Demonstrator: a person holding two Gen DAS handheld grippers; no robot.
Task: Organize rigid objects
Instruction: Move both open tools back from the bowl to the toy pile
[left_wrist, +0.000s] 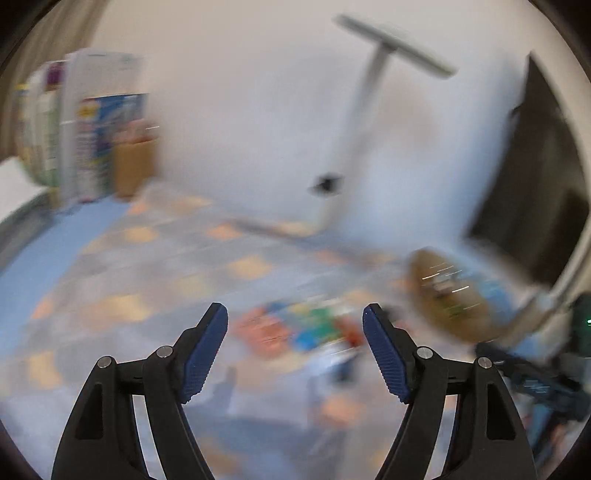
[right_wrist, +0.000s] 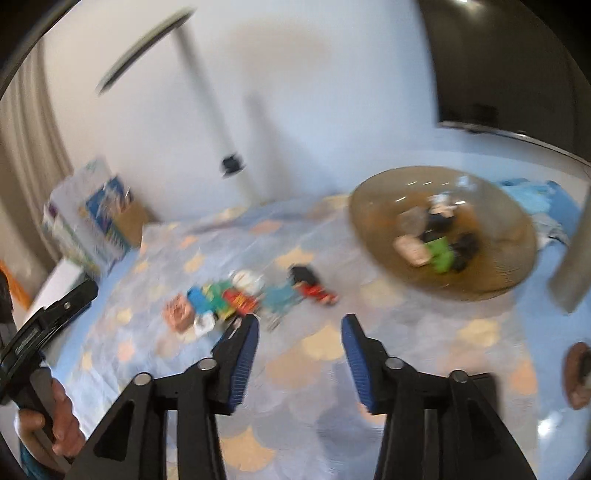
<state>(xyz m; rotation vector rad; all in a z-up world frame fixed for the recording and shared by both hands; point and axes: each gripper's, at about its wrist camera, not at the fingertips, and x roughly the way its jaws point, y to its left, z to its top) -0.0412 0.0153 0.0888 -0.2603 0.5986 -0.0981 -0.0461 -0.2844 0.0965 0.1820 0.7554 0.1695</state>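
2 tools show, 1 in each wrist view, and both frames are smeared by blur. Left tool (left_wrist: 295, 325) stands with its blue pads wide apart and nothing between them; it hangs over a patterned cloth (left_wrist: 110, 266) of pale blue with peach patches that covers the surface. Right tool (right_wrist: 300, 334) has its pads parted too, less widely, and the gap holds only cloth.

Small toys (right_wrist: 236, 299) lie in a loose cluster on the cloth just beyond the right tool's left fingertip – red, green, blue, white and pink pieces, too blurred to name singly. In the left view the same cluster (left_wrist: 295, 326) sits just past the fingertips, between them. A dark-and-red piece (right_wrist: 312, 286) lies at the cluster's right end.

A brown bowl (right_wrist: 373, 206) stands on the cloth to the right of the toys, apart from them, with several pieces inside – a green one (right_wrist: 439, 254), some dark ones and a pale one. From the left wrist the bowl (left_wrist: 454, 321) shows at right.

At the far left corner stand boxes (right_wrist: 92, 218) against a white wall. A hand (right_wrist: 55, 424) grips the left tool's black handle at the right view's left edge.
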